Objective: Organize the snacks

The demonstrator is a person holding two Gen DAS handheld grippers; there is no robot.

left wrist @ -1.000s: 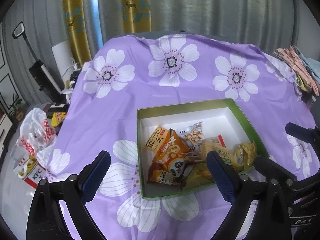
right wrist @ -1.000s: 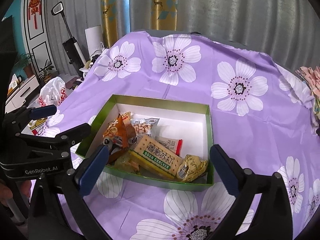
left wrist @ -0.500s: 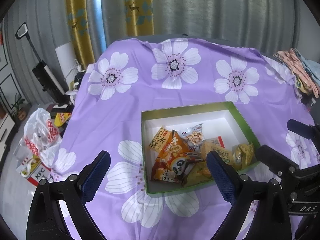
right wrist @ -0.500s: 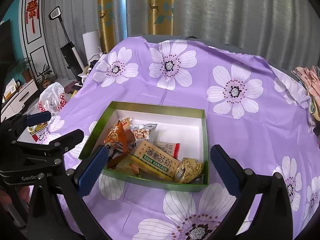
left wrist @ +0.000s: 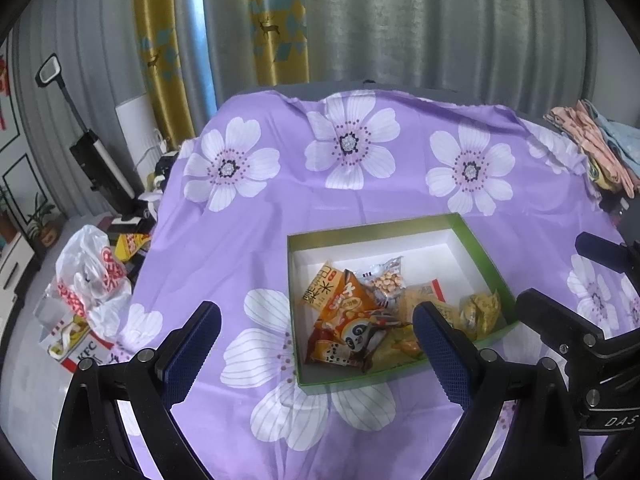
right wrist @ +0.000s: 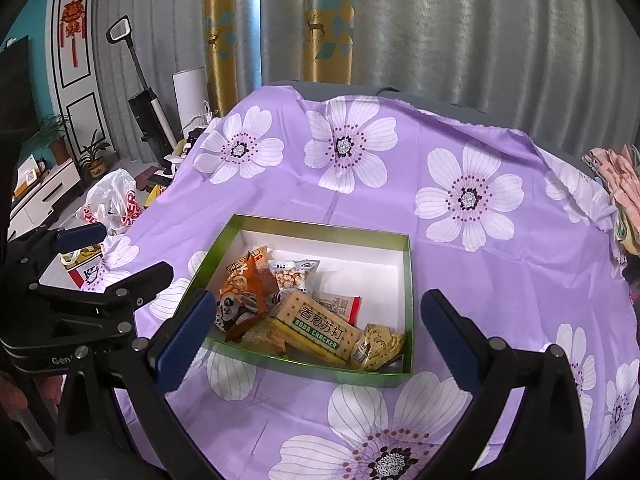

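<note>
Both tongs retreated; box partly hidden.

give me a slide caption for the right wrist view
Open right hand-held gripper above a green box of snacks on a purple floral cloth.

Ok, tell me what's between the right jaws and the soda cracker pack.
Nothing visible. The right gripper hangs open above the green box, and the soda cracker pack lies on top of the pile, uncovered.
</note>
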